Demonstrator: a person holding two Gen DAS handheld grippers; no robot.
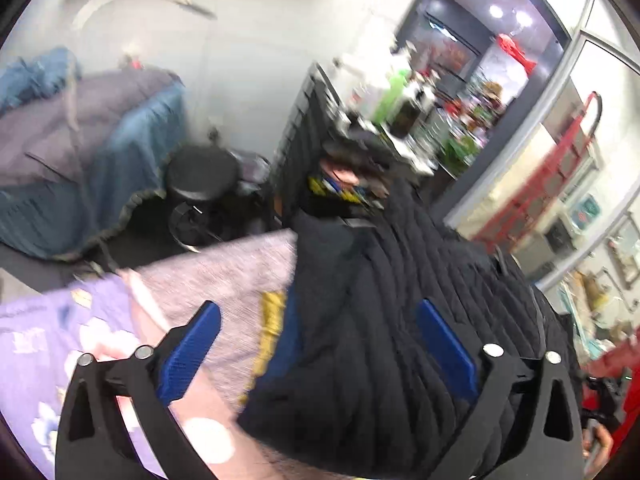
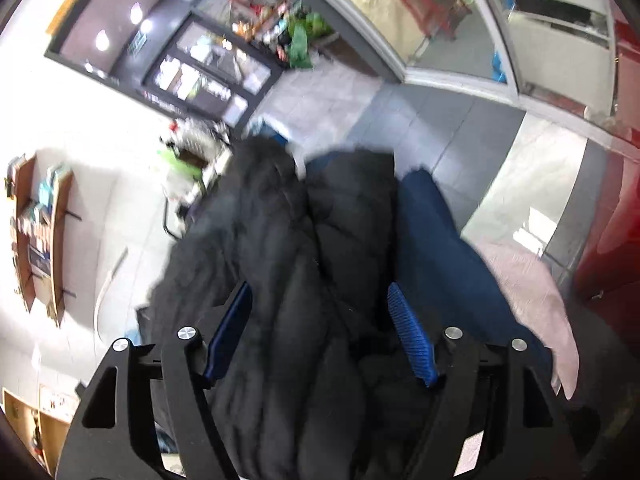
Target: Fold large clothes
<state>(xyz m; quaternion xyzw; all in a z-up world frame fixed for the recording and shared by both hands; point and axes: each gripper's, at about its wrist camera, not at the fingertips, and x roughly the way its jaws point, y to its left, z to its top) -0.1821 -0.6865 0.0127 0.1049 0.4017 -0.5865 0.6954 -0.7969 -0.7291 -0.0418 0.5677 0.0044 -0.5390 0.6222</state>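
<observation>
A black quilted jacket with a blue lining lies bunched on a pinkish-grey bed cover. A yellow strip shows at its left edge. My left gripper hangs above that edge, open wide; its blue pads touch nothing. In the right wrist view the jacket bulges up between the jaws of my right gripper. These jaws stand open and the ribbed right pad is clear of the cloth.
A purple flowered sheet lies at the near left. Beyond the bed are a black stool, a blue-draped bed and a black cart with bottles. Grey tiled floor and a red panel lie to the right.
</observation>
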